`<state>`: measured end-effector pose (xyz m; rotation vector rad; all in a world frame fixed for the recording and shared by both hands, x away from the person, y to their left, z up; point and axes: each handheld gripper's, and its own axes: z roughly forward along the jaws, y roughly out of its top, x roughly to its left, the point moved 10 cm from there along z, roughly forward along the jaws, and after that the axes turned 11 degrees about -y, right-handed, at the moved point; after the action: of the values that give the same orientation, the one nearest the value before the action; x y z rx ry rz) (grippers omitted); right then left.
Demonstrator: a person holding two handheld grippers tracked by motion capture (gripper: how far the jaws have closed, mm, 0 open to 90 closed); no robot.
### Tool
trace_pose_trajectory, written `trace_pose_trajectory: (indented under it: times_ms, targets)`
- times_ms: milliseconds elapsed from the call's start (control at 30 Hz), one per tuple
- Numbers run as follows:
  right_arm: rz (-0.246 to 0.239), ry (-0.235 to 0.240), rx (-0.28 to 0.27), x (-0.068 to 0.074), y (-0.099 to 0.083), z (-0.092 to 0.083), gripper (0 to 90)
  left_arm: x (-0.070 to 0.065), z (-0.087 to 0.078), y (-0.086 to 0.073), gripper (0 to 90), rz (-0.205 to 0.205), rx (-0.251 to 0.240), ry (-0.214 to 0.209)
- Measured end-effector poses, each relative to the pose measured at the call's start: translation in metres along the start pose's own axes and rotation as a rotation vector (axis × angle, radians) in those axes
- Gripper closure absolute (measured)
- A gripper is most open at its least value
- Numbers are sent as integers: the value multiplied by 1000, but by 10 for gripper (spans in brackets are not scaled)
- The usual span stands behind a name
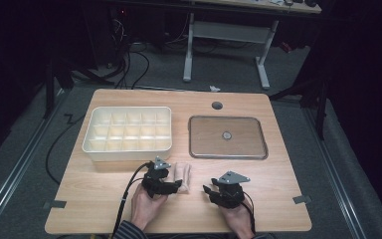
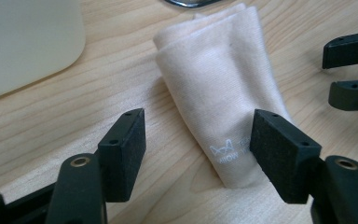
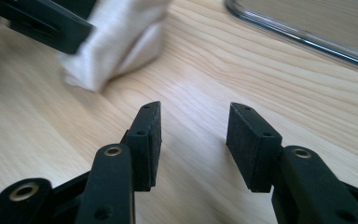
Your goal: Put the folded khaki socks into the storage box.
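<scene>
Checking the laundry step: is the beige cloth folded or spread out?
Folded. The beige cloth lies as a narrow layered bundle on the table, its doubled edges showing between the left gripper's open jaws.

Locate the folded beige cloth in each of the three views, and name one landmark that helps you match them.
High view: the folded beige cloth lies on the table near its front edge, just right of the left tool.
Left gripper view: centre of the picture, running from the top down to the right-hand pad.
Right gripper view: upper left corner, blurred.
Shared landmark: the metal-rimmed tray, whose rim shows at the top of both gripper views.
</scene>
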<state>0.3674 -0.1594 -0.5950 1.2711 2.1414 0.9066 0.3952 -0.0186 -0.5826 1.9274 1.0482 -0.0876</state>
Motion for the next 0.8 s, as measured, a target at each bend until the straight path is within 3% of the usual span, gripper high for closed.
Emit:
trace_pose_trajectory:
  times_ms: [100, 267, 400, 567, 800]
  targets:
    - [-6, -28, 7, -12, -4, -2, 548, 5, -5, 1, 363, 56, 42, 7]
    - [18, -72, 11, -33, -12, -6, 542, 10, -9, 9, 362, 98, 62, 13]
    - [37, -105, 5, -49, -16, -10, 534, 14, -10, 15, 369, 63, 46, 18]
    - [34, -170, 8, -70, -20, -14, 530, 13, -6, 21, 398, 79, 57, 31]
    - [91, -217, -6, -96, -20, -21, 524, 15, 5, 22, 439, 66, 83, 49]
